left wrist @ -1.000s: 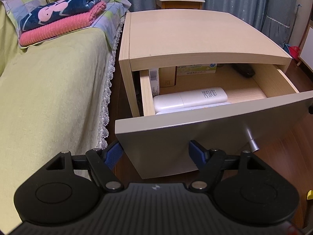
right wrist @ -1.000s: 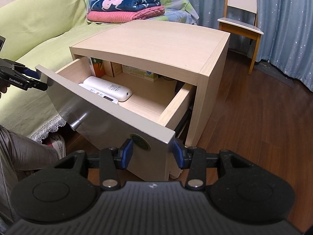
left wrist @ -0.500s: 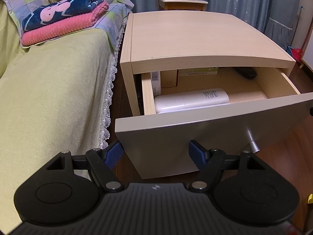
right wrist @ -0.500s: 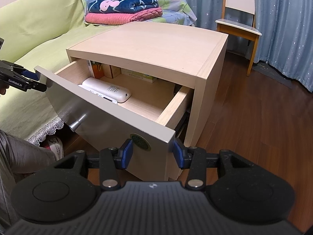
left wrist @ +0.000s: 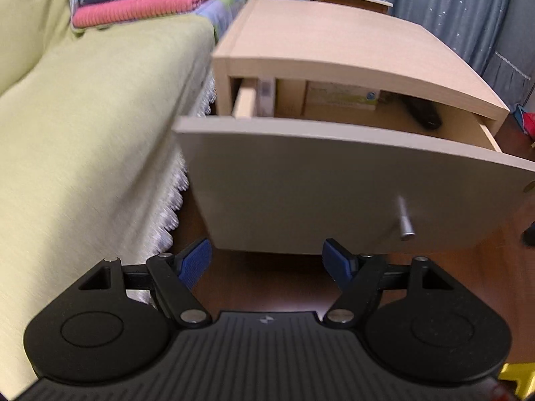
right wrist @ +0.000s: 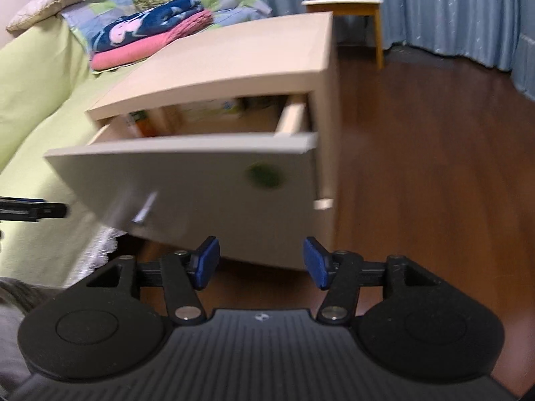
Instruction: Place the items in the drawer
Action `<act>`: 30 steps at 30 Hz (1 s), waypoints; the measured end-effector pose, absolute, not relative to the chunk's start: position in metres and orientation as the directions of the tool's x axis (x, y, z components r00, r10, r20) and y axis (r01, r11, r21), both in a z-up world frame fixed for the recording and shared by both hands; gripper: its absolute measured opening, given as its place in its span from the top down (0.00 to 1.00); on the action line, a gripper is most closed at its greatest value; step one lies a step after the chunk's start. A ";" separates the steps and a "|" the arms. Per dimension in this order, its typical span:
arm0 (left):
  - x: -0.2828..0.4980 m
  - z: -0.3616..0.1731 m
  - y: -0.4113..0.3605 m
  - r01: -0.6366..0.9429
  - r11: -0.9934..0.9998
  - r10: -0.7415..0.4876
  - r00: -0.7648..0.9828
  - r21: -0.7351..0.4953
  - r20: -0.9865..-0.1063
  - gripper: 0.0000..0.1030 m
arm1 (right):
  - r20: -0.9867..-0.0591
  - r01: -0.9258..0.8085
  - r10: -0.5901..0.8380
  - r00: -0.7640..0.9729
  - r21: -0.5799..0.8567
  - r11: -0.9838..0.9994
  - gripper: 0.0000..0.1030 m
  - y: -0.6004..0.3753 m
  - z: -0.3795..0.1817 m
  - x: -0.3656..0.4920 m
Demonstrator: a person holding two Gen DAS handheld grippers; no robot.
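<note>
Bedside cabinet (left wrist: 351,50) taken as landmark. Drawer (left wrist: 334,180) stands pulled out from cabinet front, silver pull peg (left wrist: 405,222) projecting from panel.

Change noted against views half a second and a second earlier: both cameras lower and closer to drawer front, both frames blurred by motion. White bottle, then lying on drawer floor just behind front panel, now hidden behind raised panel edge in both views; no sign of removal, simply out of sight line. Cardboard box (left wrist: 341,95) at drawer rear and dark object (left wrist: 423,113) toward rear right of drawer visible as before. Drawer opening much as before, so far as blur allows.

Left gripper (left wrist: 267,260) released, blue pads (left wrist: 194,262) spread wide, nothing between, hovering just below and in front of drawer panel. Right gripper (right wrist: 260,264) likewise released and empty, low before right end of panel near green sticker (right wrist: 264,175).

Judgement: items lying inside drawer as task asks; both tongs empty and dropping to panel height. Consistent with approach to push drawer shut, though not settled by these views.
</note>
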State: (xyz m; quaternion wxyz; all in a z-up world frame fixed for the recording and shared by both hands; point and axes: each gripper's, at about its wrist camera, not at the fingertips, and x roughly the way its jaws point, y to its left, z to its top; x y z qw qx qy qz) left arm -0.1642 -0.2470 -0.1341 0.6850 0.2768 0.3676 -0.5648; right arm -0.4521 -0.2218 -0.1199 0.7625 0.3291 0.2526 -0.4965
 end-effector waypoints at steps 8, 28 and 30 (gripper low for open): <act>-0.196 -0.150 -0.269 0.978 0.209 -0.599 0.109 -0.023 -0.793 0.28 | -0.680 0.904 -0.596 0.427 0.319 0.283 0.50 -0.241 -0.129 -0.394; -0.207 -0.195 -0.292 0.984 0.179 -0.596 0.127 0.023 -0.793 0.27 | -0.742 0.976 -0.635 0.216 0.137 0.171 0.42 -0.239 -0.151 -0.361; -0.205 -0.195 -0.292 0.982 0.189 -0.598 0.127 0.015 -0.792 0.27 | -0.743 0.977 -0.635 0.209 0.131 0.169 0.42 -0.240 -0.152 -0.360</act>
